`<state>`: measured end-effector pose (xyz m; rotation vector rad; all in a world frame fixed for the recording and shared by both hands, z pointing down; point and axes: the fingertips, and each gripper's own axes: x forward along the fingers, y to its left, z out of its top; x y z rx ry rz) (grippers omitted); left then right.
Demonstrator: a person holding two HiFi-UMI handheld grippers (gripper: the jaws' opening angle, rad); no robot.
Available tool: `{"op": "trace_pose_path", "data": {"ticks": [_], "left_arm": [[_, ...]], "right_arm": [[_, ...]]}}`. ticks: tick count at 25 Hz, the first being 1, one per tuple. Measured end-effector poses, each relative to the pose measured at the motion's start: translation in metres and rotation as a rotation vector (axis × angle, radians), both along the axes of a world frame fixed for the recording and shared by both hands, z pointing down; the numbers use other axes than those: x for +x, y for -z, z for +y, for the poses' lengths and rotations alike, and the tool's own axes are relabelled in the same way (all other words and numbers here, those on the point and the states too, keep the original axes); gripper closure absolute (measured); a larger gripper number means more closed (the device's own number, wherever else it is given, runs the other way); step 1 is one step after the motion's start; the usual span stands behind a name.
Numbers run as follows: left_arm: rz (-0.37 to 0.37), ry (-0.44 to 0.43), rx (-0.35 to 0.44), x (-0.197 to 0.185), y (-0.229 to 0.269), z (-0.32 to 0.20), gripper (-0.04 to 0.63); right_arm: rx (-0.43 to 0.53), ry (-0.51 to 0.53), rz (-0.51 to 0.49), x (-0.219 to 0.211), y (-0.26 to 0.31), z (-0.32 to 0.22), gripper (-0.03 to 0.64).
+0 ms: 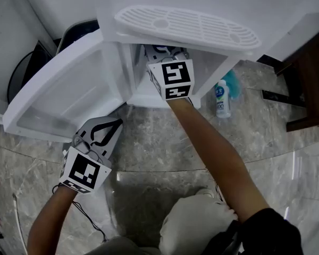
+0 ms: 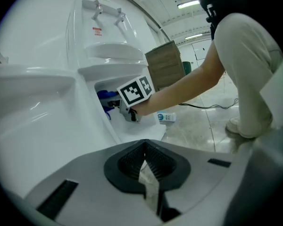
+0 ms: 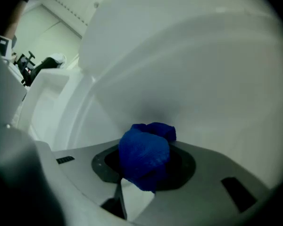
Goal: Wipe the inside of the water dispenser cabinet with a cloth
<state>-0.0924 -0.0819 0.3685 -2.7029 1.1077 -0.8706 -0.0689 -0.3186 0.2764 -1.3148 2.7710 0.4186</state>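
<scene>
**Right gripper (image 3: 144, 175) pinches a crumpled deep-blue cloth (image 3: 145, 155) inside the white water dispenser cabinet (image 3: 203, 79)**

The cloth is bunched into a rounded, nubbly wad that bulges above the jaws, close to the cabinet's curved inner wall. The left gripper (image 2: 148, 171), jaws pressed together and empty, hovers outside by the open white cabinet door (image 1: 58, 100), over the grey marble floor (image 1: 165, 137). A small white bottle (image 1: 220, 101) sits beside the cabinet.

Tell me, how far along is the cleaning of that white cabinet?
Done: the cabinet door is swung open and the blue cloth is clamped in the right gripper. In hand: that gripper is inside the cabinet, cloth facing its white inside. The left gripper hangs shut outside, by the door. Left: how much is wiped I cannot tell; no dirt shows.
</scene>
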Motion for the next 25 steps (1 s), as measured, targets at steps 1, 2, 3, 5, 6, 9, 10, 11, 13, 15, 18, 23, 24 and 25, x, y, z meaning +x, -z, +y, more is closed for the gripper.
{"op": "trace_pose_path", "data": {"ticks": [1,2,3,5,6,9,10,11,13,15,18,23,24,25], "left_arm": [[-0.003,-0.011,0.001,0.003,0.001,0.002,0.589],[-0.008,-0.018,0.004,0.004,0.002,0.003,0.588],[-0.01,-0.02,0.008,0.004,0.004,0.004,0.588],[-0.007,-0.011,0.019,0.003,0.008,0.003,0.588],[-0.005,-0.002,0.027,0.001,0.011,0.001,0.588],[0.004,0.036,0.048,-0.002,0.023,-0.01,0.588],[0.013,0.047,0.049,-0.003,0.026,-0.012,0.588],[0.023,0.053,0.049,-0.002,0.028,-0.015,0.588],[0.036,0.058,0.049,0.002,0.031,-0.019,0.588],[0.038,0.055,0.051,0.005,0.033,-0.02,0.588],[0.037,0.052,0.047,0.006,0.032,-0.019,0.588],[0.033,0.058,0.027,0.001,0.024,-0.019,0.588],[0.039,0.064,0.02,0.0,0.023,-0.02,0.588],[0.047,0.071,0.013,-0.001,0.023,-0.02,0.588]], "right_arm": [[0.033,0.009,-0.037,-0.003,0.015,0.006,0.495],[0.049,0.012,-0.066,-0.005,0.025,0.011,0.497],[0.051,0.01,-0.088,-0.007,0.029,0.014,0.496],[0.05,0.004,-0.11,-0.007,0.028,0.015,0.496],[0.055,0.003,-0.107,-0.007,0.027,0.013,0.496],[0.057,-0.007,-0.083,-0.008,0.026,0.002,0.497],[0.052,-0.014,-0.068,-0.009,0.024,-0.005,0.497],[0.048,-0.025,-0.039,-0.01,0.022,-0.015,0.497],[0.055,-0.051,0.037,-0.012,0.022,-0.035,0.497],[0.068,-0.063,0.06,-0.013,0.023,-0.044,0.5],[0.07,-0.052,0.015,-0.011,0.019,-0.034,0.499],[0.091,-0.019,-0.046,-0.01,0.024,-0.004,0.499],[0.083,-0.023,-0.044,-0.01,0.024,-0.009,0.5],[0.07,-0.028,-0.04,-0.011,0.023,-0.016,0.499]]}}
